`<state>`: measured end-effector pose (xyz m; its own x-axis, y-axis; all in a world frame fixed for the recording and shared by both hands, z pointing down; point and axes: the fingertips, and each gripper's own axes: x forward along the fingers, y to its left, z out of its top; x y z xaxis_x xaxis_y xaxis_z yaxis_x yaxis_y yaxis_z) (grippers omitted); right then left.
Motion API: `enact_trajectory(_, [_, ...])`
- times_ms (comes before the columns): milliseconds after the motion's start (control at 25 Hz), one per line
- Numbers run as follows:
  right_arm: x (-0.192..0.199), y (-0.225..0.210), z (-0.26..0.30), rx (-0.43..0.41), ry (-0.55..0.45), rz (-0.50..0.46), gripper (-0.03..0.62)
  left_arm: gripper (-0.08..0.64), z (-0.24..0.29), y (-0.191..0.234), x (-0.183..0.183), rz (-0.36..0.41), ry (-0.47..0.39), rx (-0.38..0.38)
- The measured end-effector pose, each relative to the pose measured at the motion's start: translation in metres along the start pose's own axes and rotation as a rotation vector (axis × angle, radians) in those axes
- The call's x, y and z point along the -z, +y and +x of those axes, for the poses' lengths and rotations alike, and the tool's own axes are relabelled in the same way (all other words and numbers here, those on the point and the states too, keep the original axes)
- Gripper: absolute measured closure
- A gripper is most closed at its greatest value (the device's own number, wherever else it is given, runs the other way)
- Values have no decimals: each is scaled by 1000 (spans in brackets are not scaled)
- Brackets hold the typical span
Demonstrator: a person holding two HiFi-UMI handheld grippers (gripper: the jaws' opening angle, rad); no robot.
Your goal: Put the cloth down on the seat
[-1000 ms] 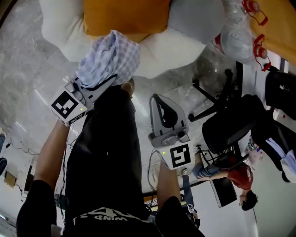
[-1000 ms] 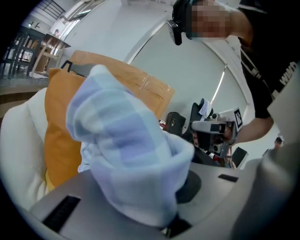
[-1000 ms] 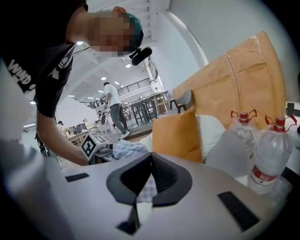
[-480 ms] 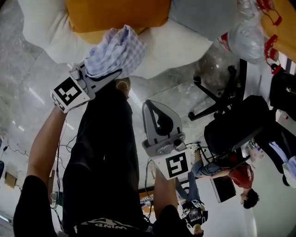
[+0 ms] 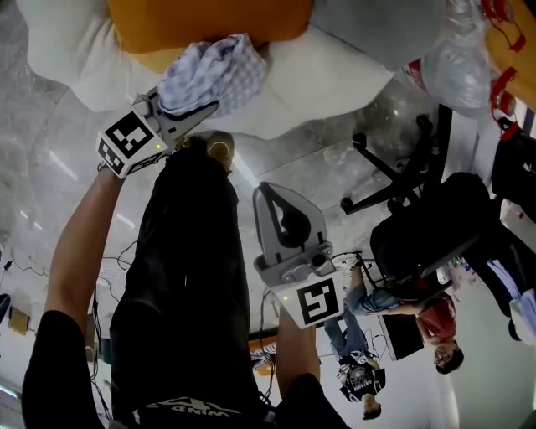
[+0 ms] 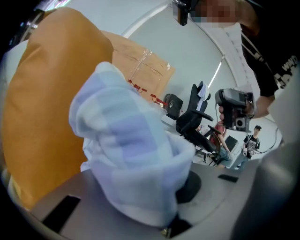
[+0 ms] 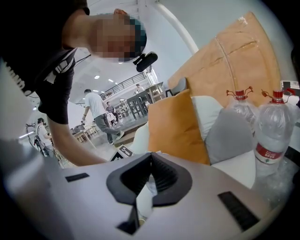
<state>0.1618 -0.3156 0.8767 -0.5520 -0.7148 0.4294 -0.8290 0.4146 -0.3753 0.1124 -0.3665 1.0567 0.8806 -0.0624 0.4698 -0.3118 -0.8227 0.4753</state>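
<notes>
A blue-and-white checked cloth (image 5: 216, 74) is bunched up in my left gripper (image 5: 205, 109), which is shut on it. The cloth hangs just over the front edge of the white seat cushion (image 5: 322, 80), right before an orange pillow (image 5: 201, 25). In the left gripper view the cloth (image 6: 133, 159) fills the jaws and hides the fingertips, with the orange pillow (image 6: 42, 117) close behind it. My right gripper (image 5: 268, 194) hangs lower over the floor, apart from the seat. Its jaws meet at the tips (image 7: 150, 157) with nothing between them.
A grey pillow (image 5: 368, 25) lies right of the orange one. Large water bottles (image 5: 456, 71) stand beside the seat at the right. A black office chair (image 5: 427, 226) stands right of my right gripper. The person's dark-trousered legs (image 5: 188, 276) are below, and bystanders (image 5: 440, 327) at the lower right.
My left gripper has carried the cloth farther over the seat's edge, close to the orange pillow. The right gripper has drifted slightly left and still has its jaws together.
</notes>
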Motion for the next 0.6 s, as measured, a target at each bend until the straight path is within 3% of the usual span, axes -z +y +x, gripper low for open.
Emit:
enact_trajectory(280, [-1,1,7,-13,11,5,572,488,-35,38,33,-127,50,-125])
enact_trajectory(600, [5,8,16,-36,32,4,571,478,-64,75,62,-172,119,-284])
